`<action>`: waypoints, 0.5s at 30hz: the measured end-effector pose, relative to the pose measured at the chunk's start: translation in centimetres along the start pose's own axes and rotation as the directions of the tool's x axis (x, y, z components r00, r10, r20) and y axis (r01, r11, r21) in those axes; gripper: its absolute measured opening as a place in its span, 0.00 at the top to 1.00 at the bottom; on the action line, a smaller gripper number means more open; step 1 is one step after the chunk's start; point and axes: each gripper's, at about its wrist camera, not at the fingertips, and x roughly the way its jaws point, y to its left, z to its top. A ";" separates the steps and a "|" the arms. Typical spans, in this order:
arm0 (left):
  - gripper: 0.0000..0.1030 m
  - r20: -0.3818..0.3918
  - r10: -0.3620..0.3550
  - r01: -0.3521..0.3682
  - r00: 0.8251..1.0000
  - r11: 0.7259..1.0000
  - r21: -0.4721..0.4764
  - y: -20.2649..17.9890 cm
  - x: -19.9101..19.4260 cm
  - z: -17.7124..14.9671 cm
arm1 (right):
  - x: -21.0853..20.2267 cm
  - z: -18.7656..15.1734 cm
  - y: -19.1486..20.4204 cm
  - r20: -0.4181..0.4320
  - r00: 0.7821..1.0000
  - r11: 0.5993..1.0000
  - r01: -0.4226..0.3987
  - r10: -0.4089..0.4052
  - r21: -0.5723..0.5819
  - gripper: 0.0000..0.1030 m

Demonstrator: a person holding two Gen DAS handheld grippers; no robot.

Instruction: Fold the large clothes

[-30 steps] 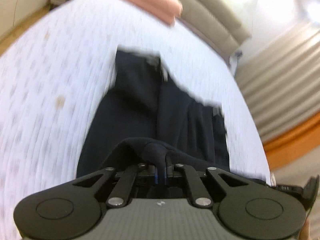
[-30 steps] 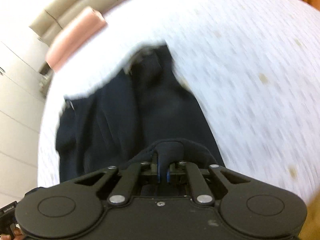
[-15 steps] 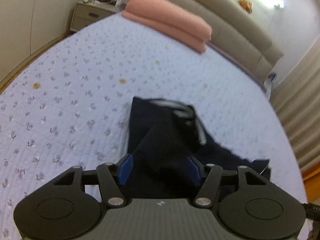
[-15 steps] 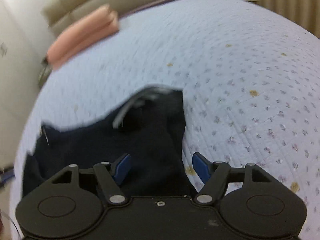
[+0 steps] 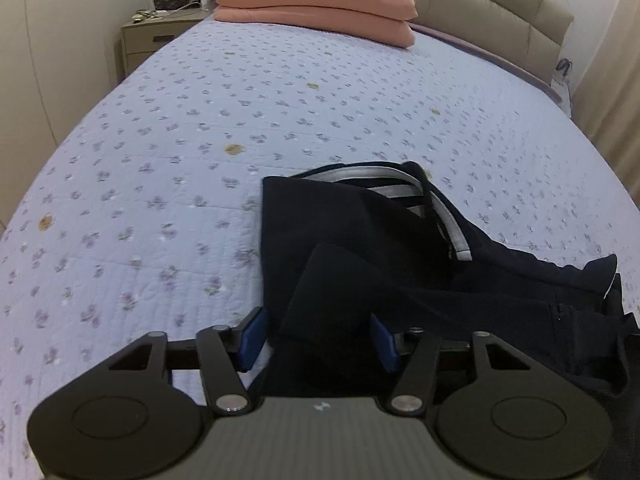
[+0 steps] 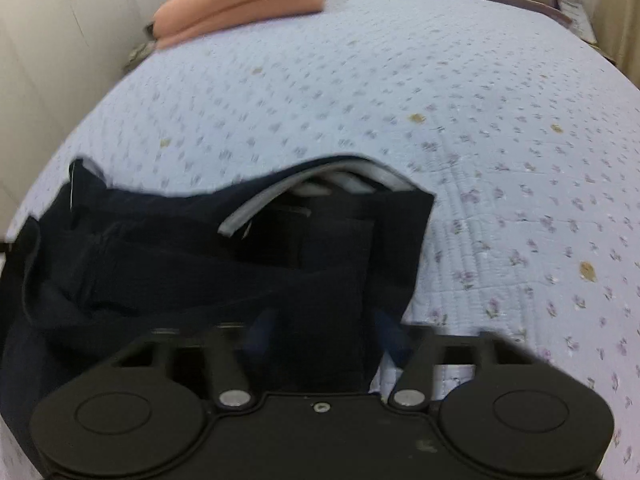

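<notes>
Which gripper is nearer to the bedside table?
Left. The left gripper is at the dark garment's edge facing the bedside table; the right gripper is at the far edge. Both jaws have just been closing around cloth.

Both views sit behind their own fingers, low and close over the bed point(image 5: 168, 184), tilted down, facing the headboard point(image 5: 492, 4); the left-wrist view looks from left of the dark garment point(image 5: 360, 248), the right-wrist view from its right; both share garment, quilt and pink pillows point(image 6: 240, 4).
</notes>
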 end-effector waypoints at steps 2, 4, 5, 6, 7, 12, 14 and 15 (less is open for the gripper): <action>0.76 0.007 0.057 -0.058 0.998 0.997 0.044 -0.8 0.1 -0.1 | -1.6 -0.8 1.2 0.072 0.997 0.997 0.034 -0.029 -0.069 0.93; 0.82 0.030 0.069 -0.070 0.997 0.996 0.053 -0.8 -0.7 -0.2 | -3.3 -1.3 1.7 0.116 0.993 0.996 0.047 -0.037 -0.081 0.93; 0.83 0.043 0.050 -0.051 0.998 0.998 0.030 -0.5 -1.4 -0.2 | -4.1 -1.3 1.6 0.137 0.990 0.997 0.040 -0.032 -0.061 0.93; 0.84 0.061 0.027 -0.028 0.998 1.000 0.009 -0.2 -2.1 -0.2 | -4.6 -1.1 1.3 0.149 0.988 0.999 0.040 -0.034 -0.034 0.93; 0.84 0.075 0.015 -0.014 0.997 1.000 -0.007 0.2 -2.6 -0.2 | -4.8 -0.9 1.0 0.157 0.987 0.999 0.039 -0.038 -0.002 0.93; 0.77 0.014 -0.089 0.090 0.996 0.992 -0.091 2.1 -0.5 -0.1 | -1.6 -0.2 -0.5 0.073 0.997 0.993 -0.016 0.008 0.115 0.93; 0.63 0.021 -0.142 0.144 0.990 0.983 -0.110 2.4 -0.1 0.0 | -0.4 -0.1 -0.5 0.048 0.999 0.991 -0.013 0.007 0.132 0.82; 0.50 0.020 -0.185 0.186 0.983 0.975 -0.121 2.7 0.1 0.1 | 0.0 0.0 -0.7 0.039 0.999 0.990 -0.020 0.015 0.143 0.79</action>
